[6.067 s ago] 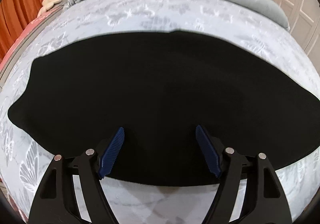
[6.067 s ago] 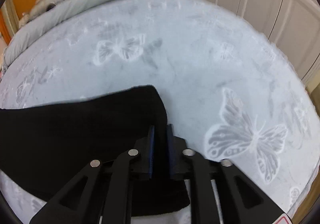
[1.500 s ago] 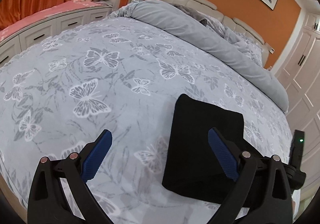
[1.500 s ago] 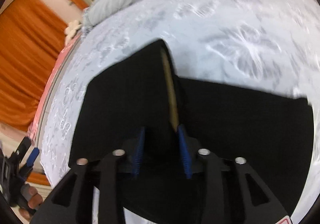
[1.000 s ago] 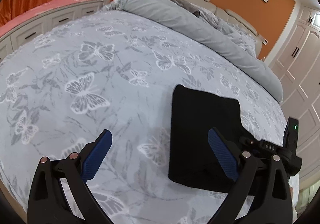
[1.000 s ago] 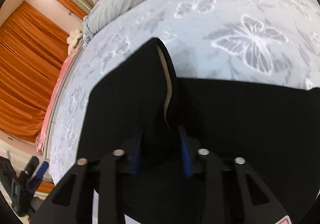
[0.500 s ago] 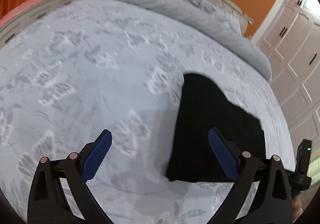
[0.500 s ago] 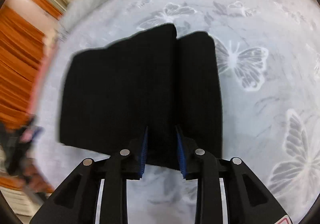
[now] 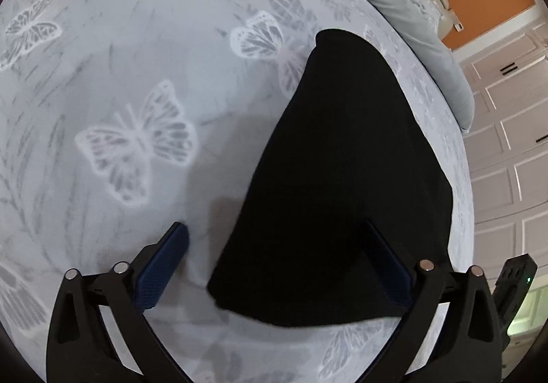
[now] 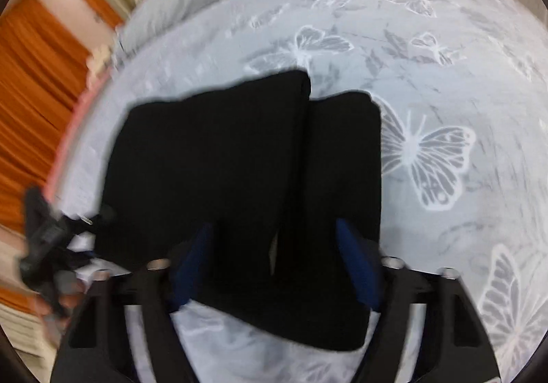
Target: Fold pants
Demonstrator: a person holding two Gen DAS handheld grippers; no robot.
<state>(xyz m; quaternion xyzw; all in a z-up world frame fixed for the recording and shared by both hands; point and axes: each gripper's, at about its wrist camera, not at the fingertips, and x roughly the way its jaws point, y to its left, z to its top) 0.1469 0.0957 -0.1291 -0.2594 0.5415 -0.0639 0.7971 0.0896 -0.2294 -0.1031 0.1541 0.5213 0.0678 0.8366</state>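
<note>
Right wrist view: black pants [image 10: 239, 157] folded compact on butterfly bedspread [image 10: 445, 58].

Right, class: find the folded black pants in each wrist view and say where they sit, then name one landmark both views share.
Left wrist view: the black pants fill the centre-right, running from the upper middle down between the left tool's fingers.
Right wrist view: the pants fill the centre, reaching down between the right tool's fingers.
Shared landmark: the butterfly-print bedspread under the pants, with the grey duvet roll at its far edge.
</note>
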